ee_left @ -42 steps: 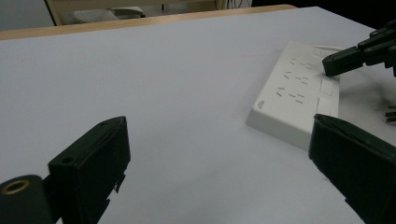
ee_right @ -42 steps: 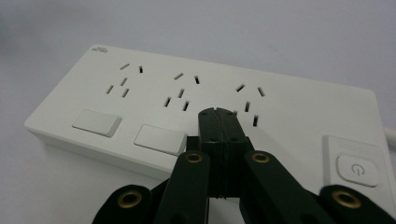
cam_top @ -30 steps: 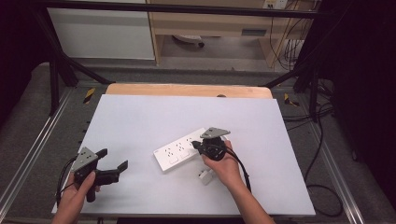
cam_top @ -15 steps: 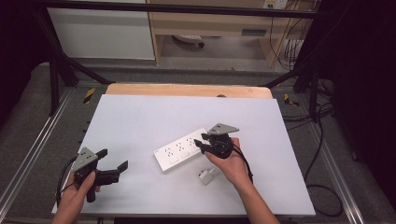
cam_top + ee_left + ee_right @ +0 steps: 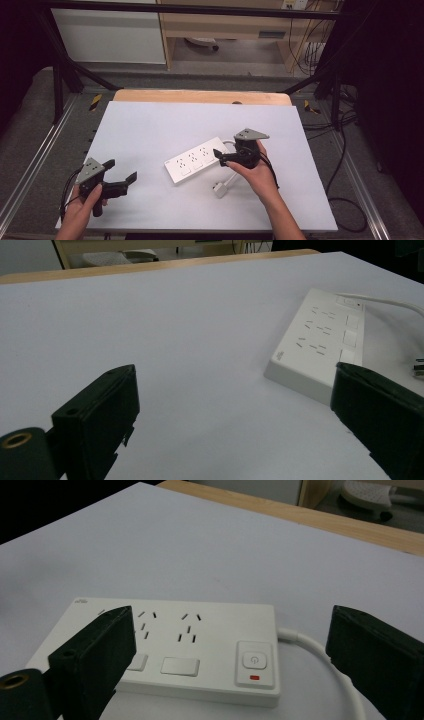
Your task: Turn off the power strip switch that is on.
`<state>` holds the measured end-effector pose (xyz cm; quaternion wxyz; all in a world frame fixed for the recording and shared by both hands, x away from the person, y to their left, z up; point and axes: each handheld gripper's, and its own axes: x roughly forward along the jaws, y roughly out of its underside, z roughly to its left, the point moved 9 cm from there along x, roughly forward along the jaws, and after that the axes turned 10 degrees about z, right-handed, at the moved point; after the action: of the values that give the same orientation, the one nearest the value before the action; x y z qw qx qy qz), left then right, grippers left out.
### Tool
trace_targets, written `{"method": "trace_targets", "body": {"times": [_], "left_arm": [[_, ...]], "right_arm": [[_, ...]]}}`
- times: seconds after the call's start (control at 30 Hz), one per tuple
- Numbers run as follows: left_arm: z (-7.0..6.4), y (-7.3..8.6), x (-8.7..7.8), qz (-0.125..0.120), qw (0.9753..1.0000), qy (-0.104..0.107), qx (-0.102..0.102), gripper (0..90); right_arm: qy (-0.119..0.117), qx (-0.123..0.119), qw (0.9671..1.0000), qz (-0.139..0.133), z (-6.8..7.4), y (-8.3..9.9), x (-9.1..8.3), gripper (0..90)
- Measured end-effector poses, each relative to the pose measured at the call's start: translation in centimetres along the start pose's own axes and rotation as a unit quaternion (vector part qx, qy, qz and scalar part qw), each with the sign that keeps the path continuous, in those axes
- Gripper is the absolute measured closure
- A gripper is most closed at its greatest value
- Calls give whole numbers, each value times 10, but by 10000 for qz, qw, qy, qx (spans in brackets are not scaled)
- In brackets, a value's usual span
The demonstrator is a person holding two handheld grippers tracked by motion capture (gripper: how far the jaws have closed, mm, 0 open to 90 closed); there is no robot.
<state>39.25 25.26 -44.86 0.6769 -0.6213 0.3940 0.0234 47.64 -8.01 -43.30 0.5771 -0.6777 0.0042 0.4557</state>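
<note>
White tabletop point(image 5: 150, 120) lay mostly bare around our power strip point(image 5: 196, 160). We held the right gripper point(image 5: 224, 156), jaws wide, over its cable end. Our left gripper point(image 5: 121, 176), also wide, sat near the front-left edge.

Bright light falls from above on the flat white table top point(image 5: 150, 130). The room around it is dark. Shadows are soft. Close black jaws look a bit blurry.

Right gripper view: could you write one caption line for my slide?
Open hand-held gripper poised over a white power strip with its power button on a white table.
</note>
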Motion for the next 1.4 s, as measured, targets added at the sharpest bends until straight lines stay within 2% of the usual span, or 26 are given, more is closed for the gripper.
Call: {"method": "trace_targets", "body": {"times": [0.1, 0.43, 0.8, 1.07, 1.4], "left_arm": [[1, 0, 0, 7, 10000, 9, -37, 53], [2, 0, -1, -20, 10000, -4, -54, 53], [2, 0, -1, -27, 10000, 0, -48, 53], [1, -1, -1, -39, 10000, 12, -52, 53], [1, -1, -1, -53, 10000, 24, -60, 53]], "right_arm": [[95, -63, 9998, -147, -5, -1, -7, 42], [240, 96, 9989, -389, -28, 1, -33, 40], [475, 362, 9963, -623, -57, 9, -63, 42], [621, 367, 9945, -758, -68, 12, -77, 44], [694, 406, 9930, -867, -77, 19, -90, 45]]}}
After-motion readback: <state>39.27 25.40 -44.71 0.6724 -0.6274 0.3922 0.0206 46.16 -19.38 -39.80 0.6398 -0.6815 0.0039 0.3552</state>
